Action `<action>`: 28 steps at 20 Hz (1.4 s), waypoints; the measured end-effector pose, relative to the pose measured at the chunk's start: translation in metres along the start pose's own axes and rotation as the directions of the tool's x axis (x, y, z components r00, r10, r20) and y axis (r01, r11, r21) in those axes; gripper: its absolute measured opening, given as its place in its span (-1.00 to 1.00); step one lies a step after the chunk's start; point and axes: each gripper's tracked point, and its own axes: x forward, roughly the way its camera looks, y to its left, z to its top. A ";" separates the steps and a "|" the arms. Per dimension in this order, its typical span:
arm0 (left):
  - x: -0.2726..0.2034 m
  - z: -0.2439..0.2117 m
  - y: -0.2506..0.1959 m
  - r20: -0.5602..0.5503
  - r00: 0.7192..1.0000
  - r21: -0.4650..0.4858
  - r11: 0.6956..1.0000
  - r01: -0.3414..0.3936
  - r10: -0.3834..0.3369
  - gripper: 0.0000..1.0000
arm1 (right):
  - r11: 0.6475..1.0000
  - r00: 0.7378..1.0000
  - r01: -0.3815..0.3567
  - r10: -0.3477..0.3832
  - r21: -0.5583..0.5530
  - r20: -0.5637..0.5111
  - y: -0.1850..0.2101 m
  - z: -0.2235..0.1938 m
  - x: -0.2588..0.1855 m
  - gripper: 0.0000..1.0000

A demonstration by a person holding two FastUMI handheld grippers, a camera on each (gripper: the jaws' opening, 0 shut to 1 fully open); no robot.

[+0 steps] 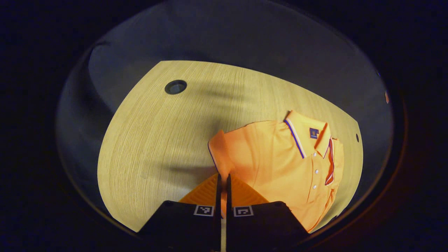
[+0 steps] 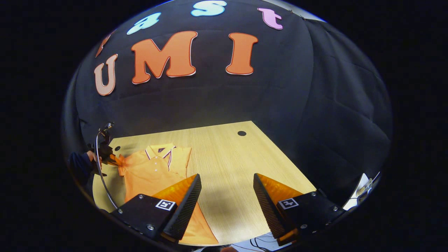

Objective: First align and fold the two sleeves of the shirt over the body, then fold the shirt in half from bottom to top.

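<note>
Folding stage: the sleeve step looks under way, not finished, and the bottom-to-top fold is not yet made, as I judge it.
Left tongs (image 1: 224, 182): fingers pressed together with hardly a gap; they sit at the edge of the sleeve, and a sliver of orange shows between them lower down, so they seem to pinch cloth, though the contact itself is too hidden to be sure. In the right gripper view these same tongs (image 2: 111, 159), with a hand and dark sleeve behind them, sit at the sleeve tip at the shirt's far left edge.
Near sleeve (image 1: 218, 148): the one by the left tongs, sticking out beside the body rather than lying over it.
Orange short-sleeved polo shirt with striped collar and white buttons (image 1: 276, 164): lying front up on the pale wood-grain tabletop (image 1: 157, 140), collar away from the tongs, body spread at full length.
Far sleeve: its side of the shirt ends in a straight edge, so it may be tucked over already; I cannot tell.
Right tongs (image 2: 226, 196): spread wide, holding nothing, above bare tabletop with the shirt's hem just beside their left finger.
Left to do: lay the near sleeve over the body, check the other, then fold the hem up to the collar.
</note>
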 end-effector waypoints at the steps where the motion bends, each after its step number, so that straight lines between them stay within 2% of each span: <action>1: -0.003 0.004 -0.007 0.010 1.000 0.022 1.000 0.011 -0.011 -0.89 | 1.000 1.000 0.001 -0.001 0.000 0.000 0.000 0.000 0.000 0.83; 6: -0.018 0.018 -0.046 0.050 0.996 0.141 0.988 0.063 -0.070 -0.89 | 1.000 1.000 0.004 -0.004 -0.012 -0.003 0.004 -0.003 -0.007 0.83; 11: -0.025 0.030 -0.095 0.074 0.986 0.261 0.957 0.124 -0.148 -0.89 | 0.999 0.999 0.032 -0.032 0.000 -0.013 -0.003 -0.012 -0.019 0.83; 13: -0.027 0.025 -0.127 0.051 0.968 0.278 0.934 0.223 -0.246 -0.81 | 0.999 0.999 0.046 -0.046 0.009 -0.021 -0.008 -0.017 -0.024 0.83; 14: -0.030 0.023 -0.143 0.047 0.953 0.269 0.923 0.276 -0.299 -0.71 | 0.998 0.998 0.054 -0.053 0.012 -0.025 -0.010 -0.019 -0.027 0.82; 15: -0.034 0.019 -0.156 0.039 0.937 0.262 0.908 0.326 -0.347 -0.71 | 0.998 0.998 0.055 -0.054 0.014 -0.029 -0.012 -0.022 -0.029 0.82; 16: -0.038 0.016 -0.165 0.039 0.926 0.258 0.899 0.354 -0.376 -0.54 | 0.998 0.998 0.058 -0.058 0.015 -0.034 -0.013 -0.024 -0.031 0.83; 17: -0.046 0.017 -0.171 0.044 0.914 0.252 0.890 0.380 -0.403 -0.65 | 0.998 0.998 0.055 -0.055 0.016 -0.036 -0.013 -0.025 -0.032 0.83; 18: -0.049 0.018 -0.176 0.057 0.906 0.256 0.884 0.392 -0.418 -0.30 | 0.999 0.998 0.052 -0.052 0.016 -0.034 -0.013 -0.024 -0.032 0.83; 21: -0.067 0.021 -0.163 0.138 0.921 0.302 0.901 0.311 -0.364 1.00 | 0.999 0.999 0.036 -0.036 0.009 -0.011 -0.013 -0.019 -0.031 0.83; 23: -0.092 0.025 -0.160 0.225 0.911 0.316 0.911 0.267 -0.345 0.84 | 1.000 0.999 0.021 -0.021 0.002 0.026 -0.013 -0.011 -0.033 0.83; 24: -0.110 0.026 -0.161 0.269 0.897 0.312 0.913 0.263 -0.351 0.93 | 1.000 0.999 0.013 -0.013 -0.006 0.052 -0.012 -0.005 -0.036 0.83; 25: -0.128 0.025 -0.160 0.315 0.878 0.308 0.914 0.264 -0.360 0.93 | 1.000 0.997 0.010 -0.008 -0.020 0.083 -0.013 -0.001 -0.037 0.83; 26: -0.149 0.025 -0.162 0.374 0.849 0.307 0.913 0.267 -0.374 0.93 | 0.999 0.993 0.012 -0.007 -0.038 0.114 -0.014 0.006 -0.040 0.83; 27: -0.173 0.025 -0.163 0.437 0.814 0.315 0.912 0.261 -0.384 0.84 | 0.998 0.989 0.012 -0.004 -0.054 0.148 -0.013 0.013 -0.044 0.83; 28: -0.195 0.026 -0.163 0.489 0.783 0.329 0.912 0.243 -0.385 0.93 | 0.997 0.983 0.007 0.005 -0.070 0.181 -0.012 0.020 -0.047 0.84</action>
